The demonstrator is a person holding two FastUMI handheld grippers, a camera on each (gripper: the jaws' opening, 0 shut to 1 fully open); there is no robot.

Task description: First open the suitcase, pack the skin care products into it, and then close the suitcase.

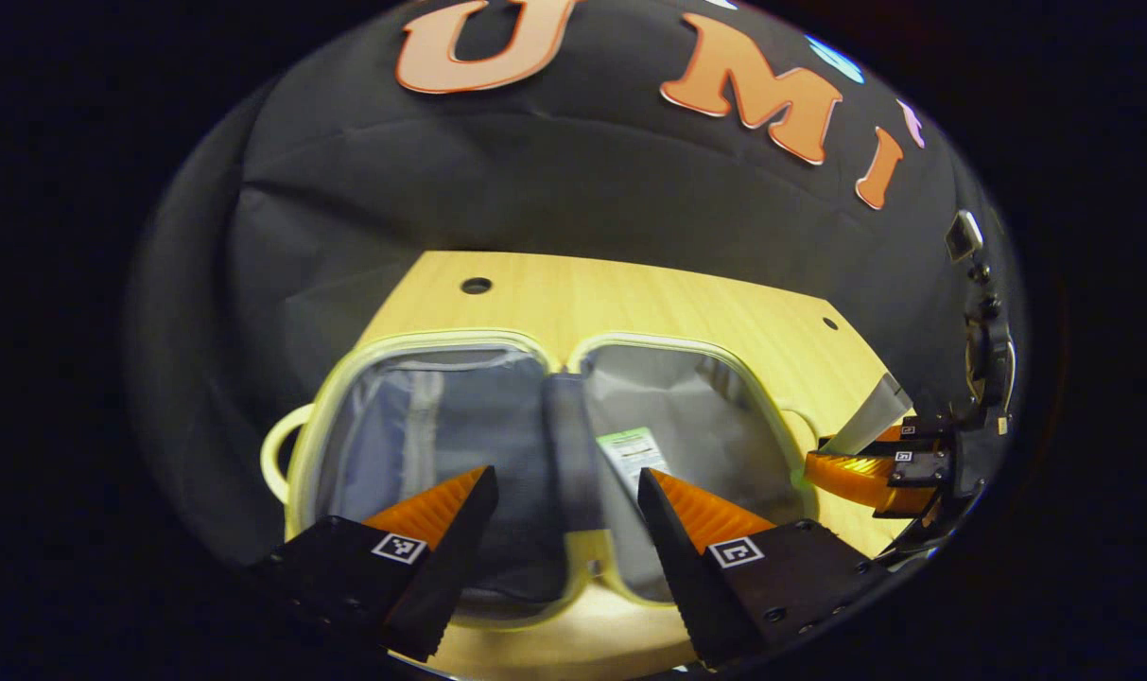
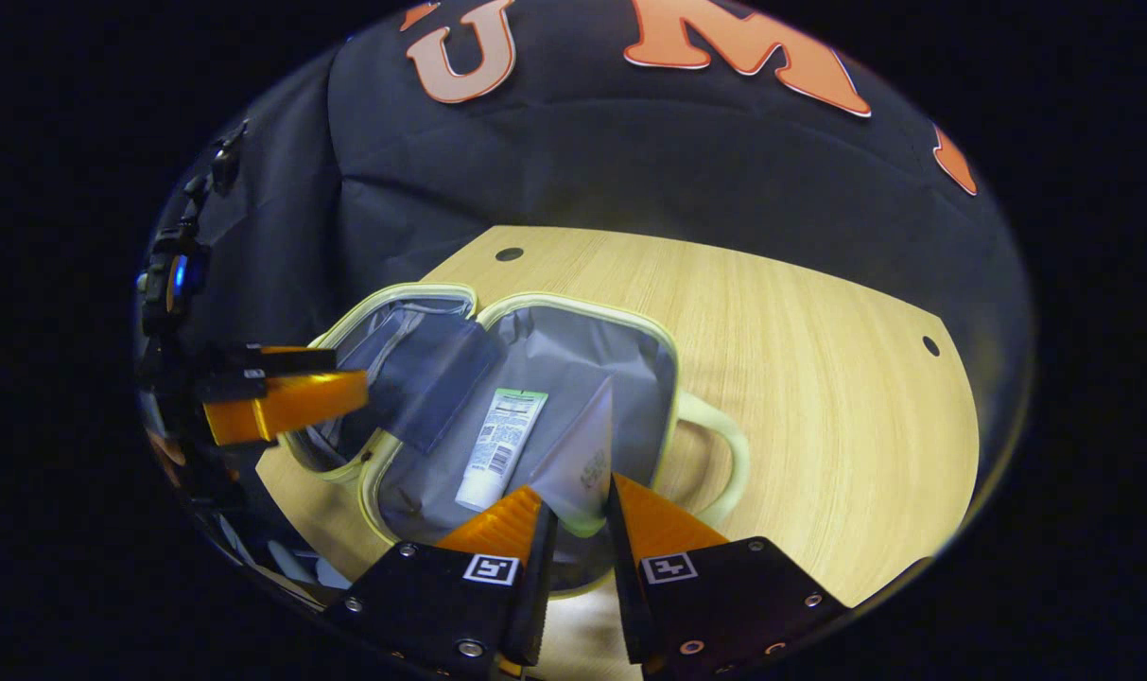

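Observation:
A pale yellow suitcase [image 1: 320, 416] lies open flat on the wooden table, both grey-lined halves facing up. A white tube with a green end [image 2: 497, 443] lies in the right half [image 2: 669, 369]; it is also visible in the left gripper view as the white tube [image 1: 632, 452]. My right gripper [image 2: 578, 492] is shut on a second, greyish tube [image 2: 584, 449] and holds it over that same half. In the left gripper view this right gripper [image 1: 833, 454] shows at the far right with the greyish tube [image 1: 871, 416]. My left gripper [image 1: 566, 487] hangs open over the hinge, holding nothing.
A grey divider flap [image 2: 436, 376] lies across the hinge between the halves. Looped handles [image 2: 729, 463] stick out on either side of the suitcase. Bare wooden tabletop [image 2: 819, 378] stretches right of and behind it, with small holes near the back edge. Black cloth walls close off the booth.

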